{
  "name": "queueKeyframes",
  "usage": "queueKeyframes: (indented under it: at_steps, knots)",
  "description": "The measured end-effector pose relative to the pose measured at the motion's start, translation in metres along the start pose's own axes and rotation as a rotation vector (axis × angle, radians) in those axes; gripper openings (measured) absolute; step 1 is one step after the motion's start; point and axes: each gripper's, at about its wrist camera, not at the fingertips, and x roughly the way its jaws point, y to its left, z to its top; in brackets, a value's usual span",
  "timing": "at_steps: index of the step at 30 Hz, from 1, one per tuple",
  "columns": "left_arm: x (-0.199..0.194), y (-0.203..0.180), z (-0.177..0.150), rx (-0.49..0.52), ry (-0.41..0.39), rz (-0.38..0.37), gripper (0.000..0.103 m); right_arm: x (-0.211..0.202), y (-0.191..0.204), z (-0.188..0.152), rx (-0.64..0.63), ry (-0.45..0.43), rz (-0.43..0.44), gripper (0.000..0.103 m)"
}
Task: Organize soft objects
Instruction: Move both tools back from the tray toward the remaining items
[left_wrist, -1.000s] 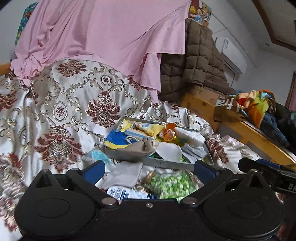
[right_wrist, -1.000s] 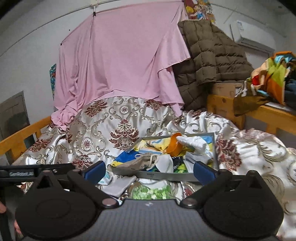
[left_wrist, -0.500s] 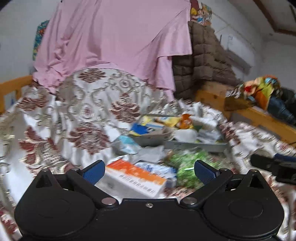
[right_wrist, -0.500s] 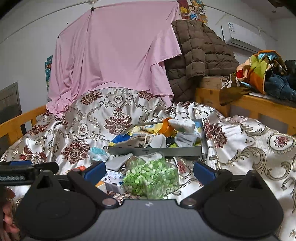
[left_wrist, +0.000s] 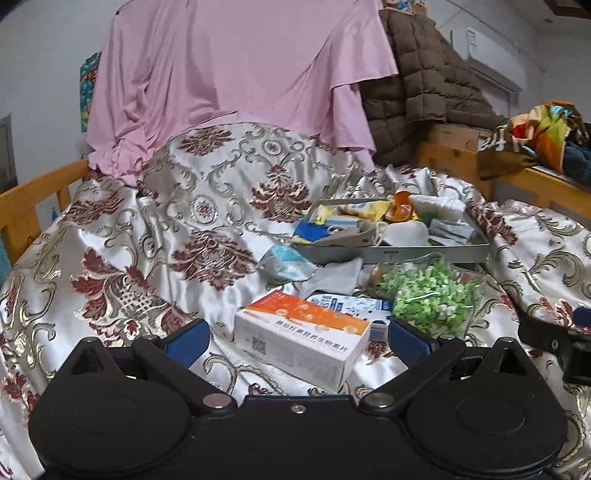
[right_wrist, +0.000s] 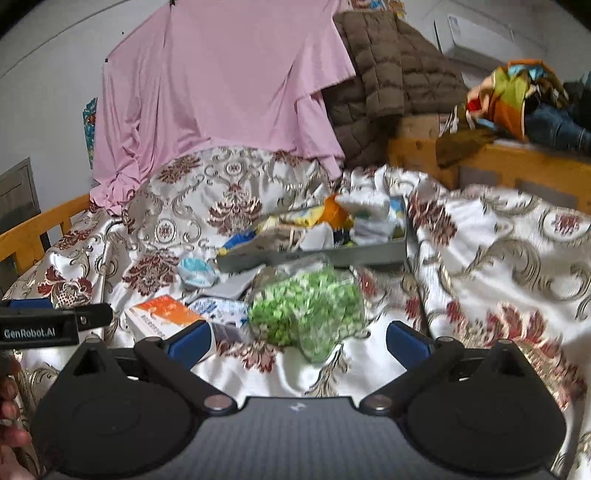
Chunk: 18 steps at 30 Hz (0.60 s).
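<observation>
on the patterned bedspread (left_wrist: 159, 236), ahead of both grippers, a grey tray (left_wrist: 424, 253) is seen holding a heap of soft items: socks and small cloths in yellow, blue, white and grey, with an orange piece near the back. more soft pieces lie loose just in front of the tray's near wall: a light blue crumpled mask-like item (left_wrist: 284, 260) to the left and a flat grey cloth (left_wrist: 332, 277) beside it, touching the tray edge.

nearer the cameras, non-soft clutter is found: an orange and white box (left_wrist: 303, 338), a blue and white pack (left_wrist: 351, 304) partly under it, and a clear bag of green pieces (left_wrist: 428, 299) just right of them.

left gripper (left_wrist: 295, 338) is spread wide and empty; the box sits between its blue pads, not touched as far as can be told. right gripper (right_wrist: 295, 338) is likewise spread wide, holding nothing, with the green bag directly ahead between its fingers. the right-wrist view is motion-blurred.

key relation: the loose grey cloth and blue item lie beyond the box and bag, forward of both grippers, left of the tray's centre. the cloth's long axis runs roughly toward the tray, slanting right. the left gripper is judged nearer and better lined up for them; a reach over the box would be needed. snagging the box or the bag on the way is a risk. task is judged unfinished, with loose soft items still outside the tray.
</observation>
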Motion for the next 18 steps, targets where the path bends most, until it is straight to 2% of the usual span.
queueKeyframes:
  at_steps: [3, 7, 14, 18]
  knots:
    - [0.004, 0.000, -0.001, 0.007, 0.016, 0.007, 0.102, 0.007, -0.001, -0.007, -0.004, 0.034, 0.034, 0.103]
    - [0.007, -0.002, -0.003, 0.018, 0.039, -0.021, 0.102, 0.013, 0.005, -0.015, -0.041, 0.057, 0.048, 0.103]
    - [0.011, -0.002, -0.002, 0.019, 0.062, -0.017, 0.102, 0.019, 0.008, -0.019, -0.045, 0.054, 0.071, 0.103]
    - [0.018, 0.003, 0.002, 0.003, 0.058, 0.013, 0.102, 0.023, 0.008, -0.020, -0.041, 0.032, 0.092, 0.103]
